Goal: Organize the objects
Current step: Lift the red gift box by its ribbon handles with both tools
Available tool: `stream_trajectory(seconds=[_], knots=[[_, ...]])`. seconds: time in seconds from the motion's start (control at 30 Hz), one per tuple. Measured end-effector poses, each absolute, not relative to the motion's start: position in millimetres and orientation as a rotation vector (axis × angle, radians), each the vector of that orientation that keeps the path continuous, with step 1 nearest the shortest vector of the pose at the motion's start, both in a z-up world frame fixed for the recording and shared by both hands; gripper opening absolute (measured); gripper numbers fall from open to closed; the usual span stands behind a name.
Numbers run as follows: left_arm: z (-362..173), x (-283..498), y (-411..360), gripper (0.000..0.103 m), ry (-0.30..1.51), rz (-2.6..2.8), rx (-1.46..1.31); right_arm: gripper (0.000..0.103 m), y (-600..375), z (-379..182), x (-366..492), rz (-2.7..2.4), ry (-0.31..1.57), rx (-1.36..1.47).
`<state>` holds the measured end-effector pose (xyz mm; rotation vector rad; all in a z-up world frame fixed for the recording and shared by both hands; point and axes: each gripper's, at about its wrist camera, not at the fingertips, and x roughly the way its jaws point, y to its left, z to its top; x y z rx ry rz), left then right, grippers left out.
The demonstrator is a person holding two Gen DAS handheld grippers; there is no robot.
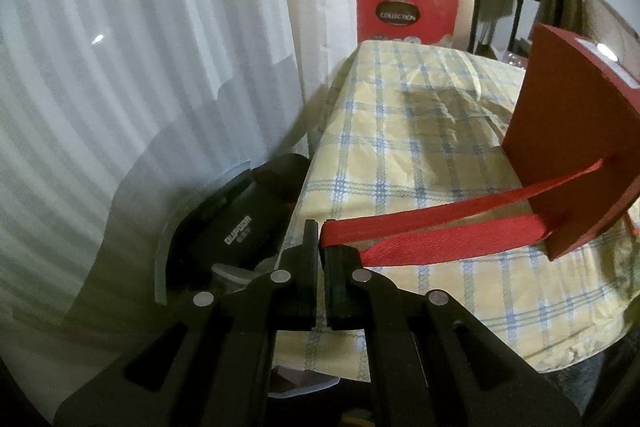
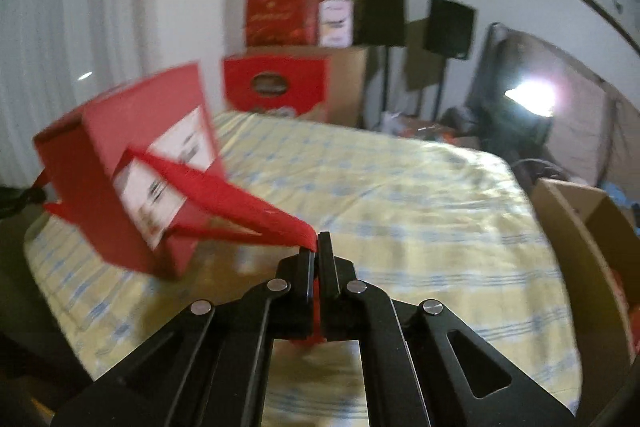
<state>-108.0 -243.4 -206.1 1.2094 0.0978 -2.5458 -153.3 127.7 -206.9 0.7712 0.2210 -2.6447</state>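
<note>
Red bag: a red paper gift bag [image 2: 132,179] hangs tilted over the table, held up by its ribbon handles, one at each side; a white printed label shows on one face.
Left gripper: the left gripper [image 1: 322,247] is clenched on a flat red ribbon handle [image 1: 440,223]; the loop runs taut from its fingertips to the bag's side panel [image 1: 568,147] on the right of that view.
Right gripper: the right gripper [image 2: 317,247] is pinched tight on the other ribbon handle [image 2: 260,215], red fabric showing between its pads; the bag hangs to its left, blurred.
Table: a table under a yellow cloth with blue checks [image 1: 400,131] sits beneath the bag; whether the bag's bottom edge touches the cloth I cannot tell.
Curtain: a white pleated curtain [image 1: 140,67] hangs just beside the table's left edge.
Background: red boxes [image 2: 280,15] stacked on cardboard beyond the far end of the table, with two dark speakers [image 2: 448,27] on stands near them.
Right side: an open cardboard box [image 2: 592,227] stands beside the table.
</note>
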Motion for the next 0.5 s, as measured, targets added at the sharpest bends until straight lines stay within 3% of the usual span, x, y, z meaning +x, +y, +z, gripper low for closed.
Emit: stream_trajectory(seconds=[0.2, 0.5], knots=[[-202, -109, -239, 0.003, 0.072, -2.545, 1.200, 0.000, 156, -189, -159, -2.838, 0.324, 0.714], [-186, -108, -232, 0.004, 0.049, -2.573, 1.146, 0.002, 175, -178, -160, -2.896, 0.332, 0.687]])
